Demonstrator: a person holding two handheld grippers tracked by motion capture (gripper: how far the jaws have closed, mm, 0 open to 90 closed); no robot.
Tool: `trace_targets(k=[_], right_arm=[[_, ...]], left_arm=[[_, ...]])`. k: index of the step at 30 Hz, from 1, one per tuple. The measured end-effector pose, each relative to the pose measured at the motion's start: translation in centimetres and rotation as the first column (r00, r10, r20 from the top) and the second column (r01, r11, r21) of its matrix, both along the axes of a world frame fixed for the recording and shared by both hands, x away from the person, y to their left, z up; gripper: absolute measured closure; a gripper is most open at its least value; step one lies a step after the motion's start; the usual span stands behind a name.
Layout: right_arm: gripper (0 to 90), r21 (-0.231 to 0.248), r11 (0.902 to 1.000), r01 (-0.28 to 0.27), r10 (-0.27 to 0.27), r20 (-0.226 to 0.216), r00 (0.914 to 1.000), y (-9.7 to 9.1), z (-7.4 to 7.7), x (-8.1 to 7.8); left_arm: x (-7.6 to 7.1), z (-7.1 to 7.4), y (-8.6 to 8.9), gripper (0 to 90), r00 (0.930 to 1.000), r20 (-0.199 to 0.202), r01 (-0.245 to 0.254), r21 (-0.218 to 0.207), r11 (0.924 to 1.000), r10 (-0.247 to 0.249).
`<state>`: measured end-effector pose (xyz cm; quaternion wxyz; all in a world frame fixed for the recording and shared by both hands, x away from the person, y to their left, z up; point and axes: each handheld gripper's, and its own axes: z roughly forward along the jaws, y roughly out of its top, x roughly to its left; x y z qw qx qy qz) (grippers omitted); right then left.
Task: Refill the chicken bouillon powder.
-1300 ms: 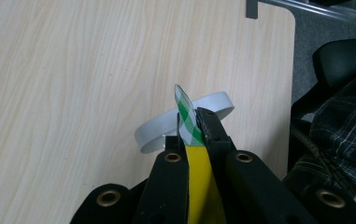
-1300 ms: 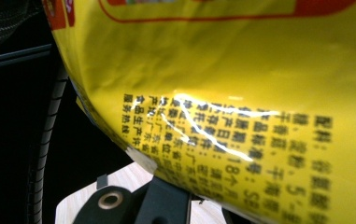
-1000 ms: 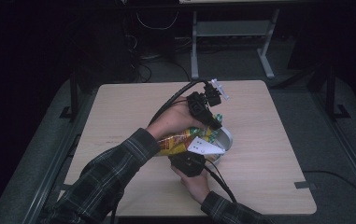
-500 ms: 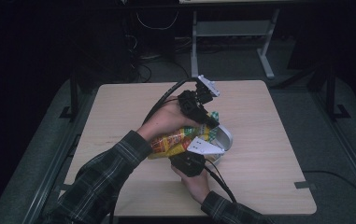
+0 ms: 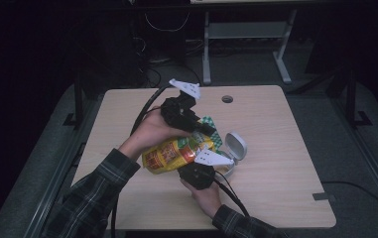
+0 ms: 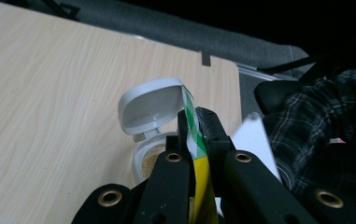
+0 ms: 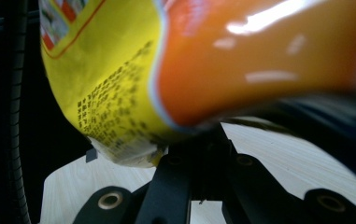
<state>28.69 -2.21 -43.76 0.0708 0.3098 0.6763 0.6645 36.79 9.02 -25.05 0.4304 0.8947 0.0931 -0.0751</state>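
Two hand-held grippers are clamping a soft, crinkly snack pouch (image 5: 176,152) near the desk (image 5: 285,148) centre: left hand-held gripper (image 5: 204,130) pinching its stiff green-checked seal, right hand-held gripper (image 5: 207,163) gripping its slippery belly.

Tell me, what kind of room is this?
Probably a lab or recording workspace, not a home: a bare wooden table stands alone in a dark room, cables trail from hand-held grippers, and a metal desk frame stands behind on grey carpet.

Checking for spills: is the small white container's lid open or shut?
Open: the white container's lid stands flipped up on its hinge.
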Motion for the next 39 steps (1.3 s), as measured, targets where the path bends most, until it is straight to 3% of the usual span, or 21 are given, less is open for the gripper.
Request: trace_targets(k=[3,6,11,15,20,24,31,32,35,38,39], right_arm=[[89.9,-0.009,1.0,0.0,0.0,0.003,1.0,0.1,0.0,-0.2],[89.9,-0.014,0.9999,-0.003,0.003,0.003,1.0,0.2,-0.1,-0.2],[89.8,-0.014,0.9999,0.009,-0.009,0.009,0.9999,-0.1,0.0,0.0],[89.8,-0.011,0.9998,0.015,-0.015,0.014,0.9998,-0.2,0.1,0.0],[89.8,-0.038,0.999,0.024,-0.023,0.042,0.9989,-0.1,0.1,-0.1],[89.8,-0.056,0.9981,0.027,-0.024,0.045,0.9987,0.0,0.3,-0.3],[89.7,-0.099,0.9947,0.029,-0.024,0.049,0.9985,-0.1,0.4,-0.3],[89.7,-0.103,0.9942,0.029,-0.024,0.049,0.9985,-0.1,0.4,-0.2],[89.7,-0.109,0.9935,0.032,-0.028,0.032,0.9991,-0.2,0.2,-0.2],[89.7,-0.117,0.9927,0.031,-0.027,0.035,0.999,-0.2,0.1,-0.2],[89.7,-0.116,0.9927,0.031,-0.027,0.036,0.999,-0.2,0.1,-0.2]], left_arm=[[-0.3,0.0,1.7,89.9,0.9999,0.003,-0.014,-0.029,0.9995,0.014],[-0.5,0.1,3.4,89.8,0.9996,-0.003,-0.029,-0.084,0.9961,0.029],[-0.8,0.0,6.3,89.8,0.998,0.009,-0.061,-0.156,0.9858,0.063],[-1.1,-0.4,8.4,89.9,0.9947,0.018,-0.095,-0.215,0.972,0.101],[-1.2,-1.4,10.9,89.9,0.9878,0.033,-0.136,-0.291,0.9469,0.152],[-1.2,-2.6,12.5,89.9,0.9753,0.034,-0.195,-0.326,0.925,0.218],[-0.4,-5.0,14.7,89.8,0.9344,0.06,-0.307,-0.367,0.8782,0.351],[-0.1,-5.4,14.9,89.8,0.9303,0.065,-0.313,-0.369,0.8751,0.361],[0.5,-6.6,15.4,89.8,0.9282,0.061,-0.318,-0.382,0.8679,0.367],[0.6,-7.7,15.8,89.8,0.919,0.054,-0.335,-0.416,0.8453,0.391],[0.5,-8.0,15.9,89.8,0.9088,0.06,-0.352,-0.422,0.8355,0.413]])
